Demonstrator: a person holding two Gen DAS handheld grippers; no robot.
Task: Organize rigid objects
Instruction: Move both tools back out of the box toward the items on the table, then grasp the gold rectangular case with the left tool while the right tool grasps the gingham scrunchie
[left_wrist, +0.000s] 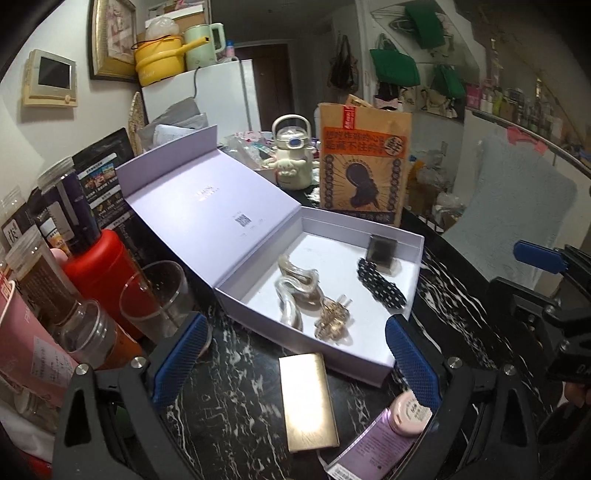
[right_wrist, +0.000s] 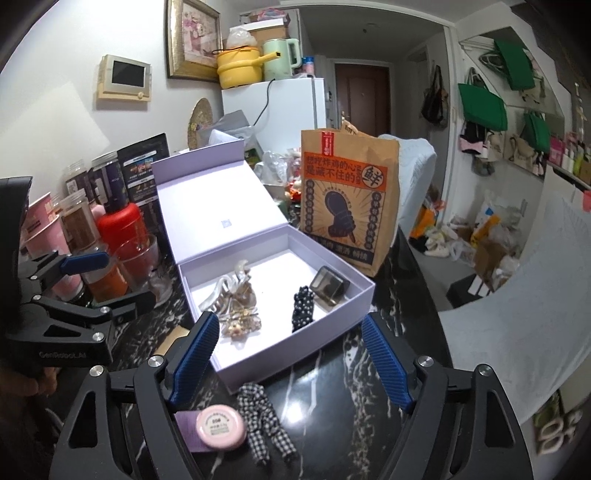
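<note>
An open lilac box (left_wrist: 413, 240) (right_wrist: 354, 306) sits on the black marble table. It holds clear wavy hair claws (left_wrist: 295, 291) (right_wrist: 236, 291), a gold claw (left_wrist: 330, 323), a black dotted clip (left_wrist: 380, 288) (right_wrist: 303, 306) and a smoky square clip (left_wrist: 382, 253) (right_wrist: 328, 288). A gold flat case (left_wrist: 306, 400) lies before the box, between the fingers of my left gripper (left_wrist: 295, 369), which is open. A lilac tube with pink cap (left_wrist: 399, 417) (right_wrist: 218, 424) and a checked bow (right_wrist: 266, 421) lie near my right gripper (right_wrist: 288, 362), which is open and empty.
Jars, a red bottle (left_wrist: 99, 269) and a glass cup (left_wrist: 159, 295) crowd the table's left. A brown paper bag (left_wrist: 364, 166) (right_wrist: 347, 199) and a white kettle (left_wrist: 293, 155) stand behind the box. The left gripper shows at the left of the right wrist view (right_wrist: 85, 266).
</note>
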